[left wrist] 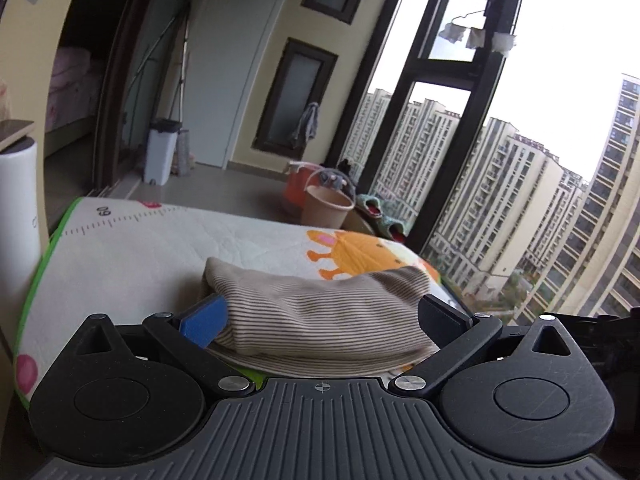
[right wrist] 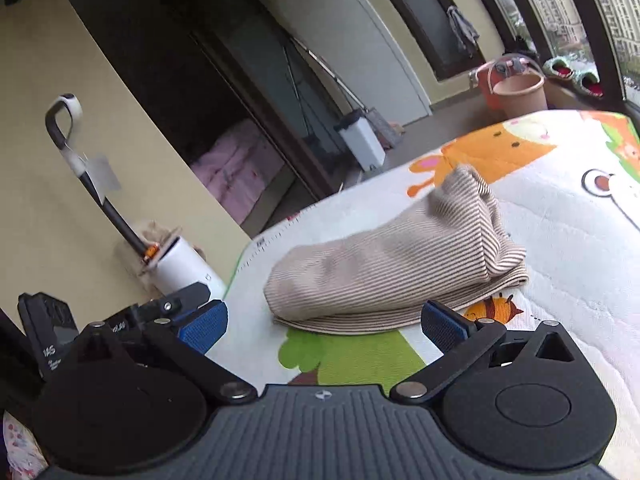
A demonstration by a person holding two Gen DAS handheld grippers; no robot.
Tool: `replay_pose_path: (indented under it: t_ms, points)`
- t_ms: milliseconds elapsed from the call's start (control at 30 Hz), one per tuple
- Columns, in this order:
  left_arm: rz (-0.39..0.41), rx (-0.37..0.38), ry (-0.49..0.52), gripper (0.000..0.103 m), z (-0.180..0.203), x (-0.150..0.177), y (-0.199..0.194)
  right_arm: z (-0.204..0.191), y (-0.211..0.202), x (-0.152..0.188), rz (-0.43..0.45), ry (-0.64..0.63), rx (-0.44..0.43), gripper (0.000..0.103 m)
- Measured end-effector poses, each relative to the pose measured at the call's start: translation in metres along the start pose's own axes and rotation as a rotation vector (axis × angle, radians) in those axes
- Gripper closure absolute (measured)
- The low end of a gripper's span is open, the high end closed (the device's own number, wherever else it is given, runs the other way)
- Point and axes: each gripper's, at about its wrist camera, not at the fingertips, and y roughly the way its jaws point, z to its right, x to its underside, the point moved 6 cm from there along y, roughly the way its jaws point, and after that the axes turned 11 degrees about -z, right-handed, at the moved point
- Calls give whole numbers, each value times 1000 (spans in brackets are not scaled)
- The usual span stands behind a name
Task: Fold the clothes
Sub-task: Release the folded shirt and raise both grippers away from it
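Folded striped cloth [left wrist: 316, 316] lies on the cartoon mat [left wrist: 132, 248], left hand-held gripper [left wrist: 320, 316] spread with fingers either side of its near end, right hand-held gripper [right wrist: 324, 326] spread, just short of the cloth.

I see a folded garment [left wrist: 316, 316] in beige with thin brown stripes. It lies on a white play mat [left wrist: 132, 256] with a green edge, an orange cartoon animal, a pink dot and, near my right claw [right wrist: 324, 326], a green tree and an orange bee. Both claws are black with blue pads [right wrist: 204, 326]; far off stand an orange and a tan bucket [left wrist: 328, 206].
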Motion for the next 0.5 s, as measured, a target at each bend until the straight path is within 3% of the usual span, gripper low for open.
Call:
replay_pose_path:
  t_ms: [100, 233, 300, 400, 500]
  points:
    - [-66, 5, 22, 0, 22, -2, -22, -25, -36, 5, 16, 1, 8, 0]
    - [-131, 34, 28, 0, 46, -7, -46, -53, -68, 2, -66, -50, -58, 0]
    - [-148, 57, 2, 0, 52, -8, -52, -58, -74, -2, -102, -34, -25, 0]
    - [-231, -3, -89, 0, 51, 3, -45, -57, -71, 0, -142, -14, 78, 0]
    - [-366, -101, -94, 0, 49, 26, -34, -54, -60, 11, -182, -72, 163, 0]
